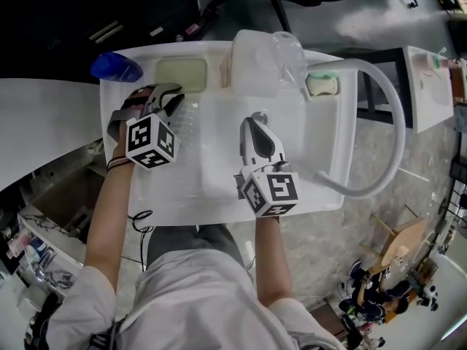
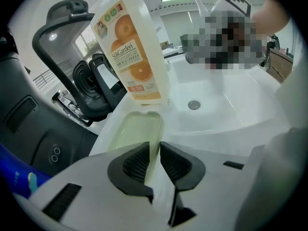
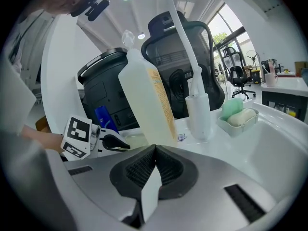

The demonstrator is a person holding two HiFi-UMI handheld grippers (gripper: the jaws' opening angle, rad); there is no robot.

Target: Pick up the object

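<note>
On the sink rim (image 1: 139,53), the bottle (image 1: 255,64) stands upright beyond the slightly parted left hand-held gripper (image 1: 171,98) and closed, empty right hand-held gripper (image 1: 256,119); jaws this narrow would likely topple it.

The scene is looked down on steeply from above the person's head, from some way off, so that the white sink (image 1: 325,152), the left gripper (image 1: 174,93) and the right gripper (image 1: 257,118) are taken in together. From the left gripper, the view is cast low and close along its own jaws, toward the bottle (image 2: 130,47) ahead of them. From the right gripper, the view is cast along its jaws at the same bottle from another side. The bottle is shared by all three views. The left gripper is also caught left of the right gripper's jaws, and the right gripper's marker cube (image 2: 238,1) far beyond the left gripper's jaws, to their right.
</note>
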